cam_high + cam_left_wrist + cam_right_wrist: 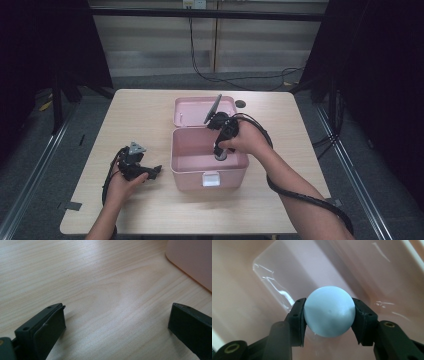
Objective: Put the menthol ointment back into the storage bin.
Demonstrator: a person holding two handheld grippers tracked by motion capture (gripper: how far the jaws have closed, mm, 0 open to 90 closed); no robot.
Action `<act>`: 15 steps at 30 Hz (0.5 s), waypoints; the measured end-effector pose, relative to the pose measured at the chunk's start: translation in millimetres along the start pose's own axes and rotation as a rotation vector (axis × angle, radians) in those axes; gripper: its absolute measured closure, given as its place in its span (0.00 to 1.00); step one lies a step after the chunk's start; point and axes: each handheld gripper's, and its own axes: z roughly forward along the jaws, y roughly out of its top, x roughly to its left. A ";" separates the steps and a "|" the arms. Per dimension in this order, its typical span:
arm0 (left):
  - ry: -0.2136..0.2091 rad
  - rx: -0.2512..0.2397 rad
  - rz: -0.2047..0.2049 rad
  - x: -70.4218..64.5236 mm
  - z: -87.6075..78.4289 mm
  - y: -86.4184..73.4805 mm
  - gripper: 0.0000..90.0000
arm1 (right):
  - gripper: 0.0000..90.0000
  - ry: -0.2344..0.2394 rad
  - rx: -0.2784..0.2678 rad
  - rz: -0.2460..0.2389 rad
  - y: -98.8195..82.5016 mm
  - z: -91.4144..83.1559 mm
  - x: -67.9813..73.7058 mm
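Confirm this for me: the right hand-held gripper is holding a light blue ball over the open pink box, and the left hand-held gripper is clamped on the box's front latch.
Not quite. The left hand-held gripper holds nothing: the left gripper view shows its jaws wide apart over the bare table, beside the pink box. The rest stands: the right hand-held gripper does grip the light blue ball over the open box.

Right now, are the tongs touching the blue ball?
Touching. In the right gripper view, the right tongs press both pads against the blue ball, no gap.
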 end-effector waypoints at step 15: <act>-0.003 0.000 0.000 0.2 -0.1 0.0 0.01 | 0.56 -0.047 0.020 0.018 4.4 18.1 -0.5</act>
